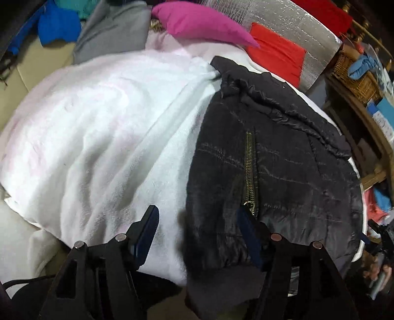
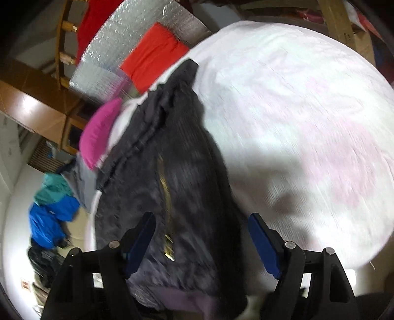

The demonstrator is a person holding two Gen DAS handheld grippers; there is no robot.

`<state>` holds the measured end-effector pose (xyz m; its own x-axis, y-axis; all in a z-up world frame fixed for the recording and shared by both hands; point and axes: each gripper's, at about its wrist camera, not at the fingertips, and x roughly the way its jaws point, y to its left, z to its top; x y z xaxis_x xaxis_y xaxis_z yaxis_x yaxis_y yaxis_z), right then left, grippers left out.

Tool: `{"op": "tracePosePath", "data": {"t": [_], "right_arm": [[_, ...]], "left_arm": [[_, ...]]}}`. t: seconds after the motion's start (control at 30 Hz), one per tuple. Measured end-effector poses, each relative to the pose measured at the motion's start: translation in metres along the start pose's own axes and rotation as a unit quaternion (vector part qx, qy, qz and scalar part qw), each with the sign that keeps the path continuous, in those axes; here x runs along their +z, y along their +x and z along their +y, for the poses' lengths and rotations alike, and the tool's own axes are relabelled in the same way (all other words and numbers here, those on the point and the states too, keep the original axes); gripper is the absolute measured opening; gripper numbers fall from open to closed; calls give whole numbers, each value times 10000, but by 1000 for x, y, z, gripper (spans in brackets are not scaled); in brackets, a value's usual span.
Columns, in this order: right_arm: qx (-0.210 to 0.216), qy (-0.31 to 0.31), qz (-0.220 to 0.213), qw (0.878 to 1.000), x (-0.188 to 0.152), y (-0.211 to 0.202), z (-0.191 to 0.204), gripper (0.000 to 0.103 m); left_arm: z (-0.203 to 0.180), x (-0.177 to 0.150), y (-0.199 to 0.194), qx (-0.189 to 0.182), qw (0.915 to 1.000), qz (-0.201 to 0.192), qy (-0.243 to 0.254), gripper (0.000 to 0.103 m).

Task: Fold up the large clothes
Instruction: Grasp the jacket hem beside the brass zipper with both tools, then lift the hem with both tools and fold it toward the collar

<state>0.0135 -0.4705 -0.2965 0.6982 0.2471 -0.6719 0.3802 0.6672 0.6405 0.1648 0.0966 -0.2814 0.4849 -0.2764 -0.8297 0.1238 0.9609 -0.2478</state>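
With the dark quilted jacket (image 1: 270, 152) lying narrowed on the white blanket (image 1: 98, 128), folding appears unfinished; left gripper (image 1: 199, 221) and right gripper (image 2: 202, 229) jaws gape wide, holding nothing.

Both views ride on the grippers and look forward along their fingers, angled down and close over a white fleece blanket (image 1: 98, 137). The left wrist camera faces across it from one side, the black quilted jacket (image 1: 270, 160) filling its right half. The right wrist camera (blurred, probably tilted) sees the same jacket (image 2: 177, 172) at left centre. Both share the jacket's brass zipper (image 1: 250, 167), the magenta cushion (image 1: 202, 22), the red cushion (image 1: 275, 54) and the silver foil mat (image 1: 307, 27).
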Motion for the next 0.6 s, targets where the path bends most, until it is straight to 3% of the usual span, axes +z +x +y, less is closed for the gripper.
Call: {"op": "tracePosePath", "data": {"t": [0.23, 0.3, 0.37, 0.43, 0.6], "right_arm": [[-340, -689, 415, 9962, -38, 18, 20, 80], [-646, -1086, 300, 9915, -48, 20, 31, 78], [-735, -1451, 209, 9865, -56, 20, 42, 69], [-850, -1687, 162, 9819, -61, 19, 48, 66], [-1061, -1516, 202, 9825, -57, 23, 43, 66]], "left_arm": [[-12, -8, -10, 411, 9972, -481, 403, 67], [-14, -9, -11, 443, 9964, -551, 475, 67], [-18, -11, -12, 522, 9949, -637, 585, 67], [-21, -12, -12, 651, 9933, -663, 686, 67], [-23, -15, -11, 714, 9922, -648, 785, 67]]}}
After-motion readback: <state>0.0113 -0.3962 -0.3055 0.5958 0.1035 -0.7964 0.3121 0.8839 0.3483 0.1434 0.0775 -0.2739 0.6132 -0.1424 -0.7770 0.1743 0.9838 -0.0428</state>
